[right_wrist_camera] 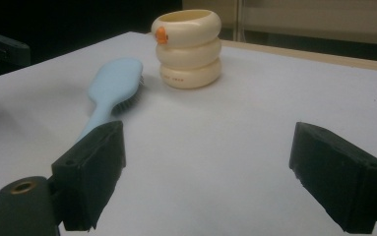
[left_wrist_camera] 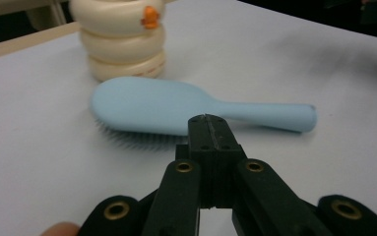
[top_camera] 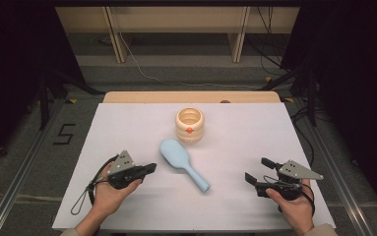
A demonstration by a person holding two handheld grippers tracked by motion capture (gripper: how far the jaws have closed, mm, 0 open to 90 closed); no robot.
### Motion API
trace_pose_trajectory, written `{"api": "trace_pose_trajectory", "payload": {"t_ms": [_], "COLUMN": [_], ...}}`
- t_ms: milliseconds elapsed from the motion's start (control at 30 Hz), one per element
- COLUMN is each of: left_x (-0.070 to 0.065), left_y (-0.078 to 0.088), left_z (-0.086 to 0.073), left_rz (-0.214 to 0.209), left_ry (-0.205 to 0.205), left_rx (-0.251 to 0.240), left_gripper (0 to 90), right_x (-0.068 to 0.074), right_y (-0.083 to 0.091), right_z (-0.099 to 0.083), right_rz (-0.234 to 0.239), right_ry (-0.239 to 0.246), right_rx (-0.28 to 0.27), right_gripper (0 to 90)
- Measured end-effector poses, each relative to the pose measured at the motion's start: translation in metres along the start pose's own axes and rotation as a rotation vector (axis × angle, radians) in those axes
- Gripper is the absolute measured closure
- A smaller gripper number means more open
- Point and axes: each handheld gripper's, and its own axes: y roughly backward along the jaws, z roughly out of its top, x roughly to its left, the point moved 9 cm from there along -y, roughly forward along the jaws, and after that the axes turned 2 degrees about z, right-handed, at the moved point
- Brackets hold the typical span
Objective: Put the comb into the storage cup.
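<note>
Two hand-held grippers rest low near the counter's front edge, the left hand-held gripper (top_camera: 149, 168) closed empty, the right hand-held gripper (top_camera: 258, 169) gaping empty, while the left gripper view reveals the hairbrush's (left_wrist_camera: 176, 105) bristles underneath.

The high view looks forward and down over the whole table (top_camera: 127, 206). Each gripper view sits low behind its own jaws, close to the tabletop. Both see the hairbrush (left_wrist_camera: 176, 105) just ahead of the jaws and the cream holder (right_wrist_camera: 188, 49) beyond it.

Cream ringed holder (top_camera: 189, 125) – upright on white table (top_camera: 127, 123)
</note>
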Motion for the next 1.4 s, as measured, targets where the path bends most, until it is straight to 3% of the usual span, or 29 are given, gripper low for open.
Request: {"api": "trace_pose_trajectory", "payload": {"t_ms": [233,367,833,1400], "left_x": [-0.033,-0.044,-0.048,-0.046], "left_y": [-0.037,-0.052,-0.064,-0.066], "left_z": [0.019,0.022,0.03,0.031], "left_rz": [-0.091,-0.109,-0.122,-0.1], "left_ry": [-0.008,-0.037,-0.047,-0.053], "left_rx": [0.054,0.079,0.064,0.062], "left_gripper": [89.9,89.9,89.9,89.9], "right_x": [-0.001,-0.001,-0.001,0.001], "right_y": [0.0,0.0,0.0,-0.001], "right_z": [0.0,0.0,0.0,0.0], "right_rz": [-0.001,0.003,0.005,0.013], "right_ry": [0.0,0.001,0.002,0.006], "right_rx": [0.002,-0.002,-0.003,-0.003], "right_gripper": [14.7,14.7,15.0,15.0]}}
